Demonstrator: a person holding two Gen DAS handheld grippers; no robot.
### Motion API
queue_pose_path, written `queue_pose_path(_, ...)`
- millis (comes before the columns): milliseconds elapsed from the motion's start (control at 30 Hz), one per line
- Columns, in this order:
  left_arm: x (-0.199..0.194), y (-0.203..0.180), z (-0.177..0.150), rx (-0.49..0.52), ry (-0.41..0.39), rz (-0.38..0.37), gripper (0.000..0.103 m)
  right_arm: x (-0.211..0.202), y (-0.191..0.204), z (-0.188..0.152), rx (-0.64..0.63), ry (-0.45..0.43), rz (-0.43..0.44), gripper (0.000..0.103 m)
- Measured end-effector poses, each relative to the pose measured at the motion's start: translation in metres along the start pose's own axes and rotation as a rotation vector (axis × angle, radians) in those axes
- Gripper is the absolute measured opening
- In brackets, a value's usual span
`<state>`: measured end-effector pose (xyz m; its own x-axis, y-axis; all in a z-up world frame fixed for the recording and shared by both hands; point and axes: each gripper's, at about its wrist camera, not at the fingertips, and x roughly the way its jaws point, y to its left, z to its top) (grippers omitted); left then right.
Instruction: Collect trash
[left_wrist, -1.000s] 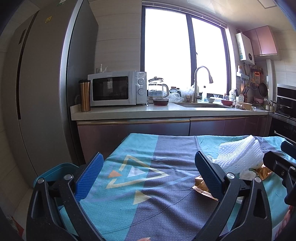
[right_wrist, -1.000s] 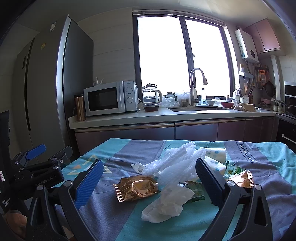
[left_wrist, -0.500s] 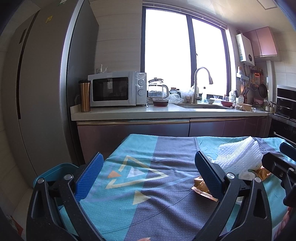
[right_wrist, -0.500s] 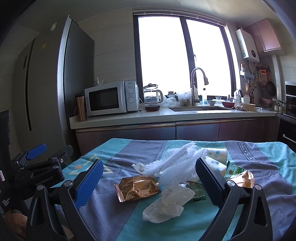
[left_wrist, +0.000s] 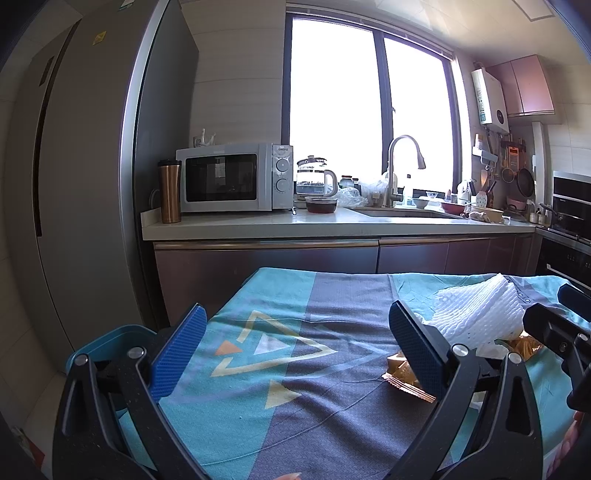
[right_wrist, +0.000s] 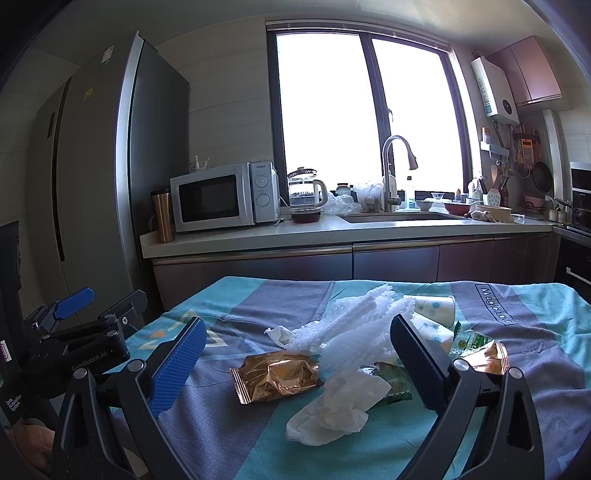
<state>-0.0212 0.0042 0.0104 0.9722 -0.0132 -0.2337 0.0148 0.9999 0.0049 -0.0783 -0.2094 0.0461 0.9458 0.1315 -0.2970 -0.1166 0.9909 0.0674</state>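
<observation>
A heap of trash lies on the table's teal and grey cloth (right_wrist: 229, 413). A crumpled gold wrapper (right_wrist: 277, 374) sits nearest, with a white tissue (right_wrist: 336, 404) to its right. Behind them are white foam netting (right_wrist: 354, 325), a paper cup (right_wrist: 434, 308), a green wrapper (right_wrist: 472, 339) and a second gold wrapper (right_wrist: 487, 356). My right gripper (right_wrist: 295, 365) is open above the heap, holding nothing. My left gripper (left_wrist: 295, 354) is open over bare cloth (left_wrist: 280, 373), left of the foam netting (left_wrist: 480, 314) and gold wrapper (left_wrist: 400, 373).
A teal bin (left_wrist: 107, 343) stands below the table's left edge. Behind the table runs a kitchen counter (left_wrist: 332, 225) with a microwave (left_wrist: 232, 177), kettle (left_wrist: 314, 181) and sink tap (left_wrist: 399, 166). A tall grey fridge (left_wrist: 92, 184) stands at the left.
Both grippers have drifted only slightly; the view shifted a little. The trash has not moved.
</observation>
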Motion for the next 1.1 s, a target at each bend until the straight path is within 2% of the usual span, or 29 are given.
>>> queue_pose_path(1100, 0.0085, -0.0021, -0.0064, 0.001, 0.034, -0.011, 0.097, 0.0094, -0.0042, -0.0058, 0.020, 0.029, 0.033, 0.096)
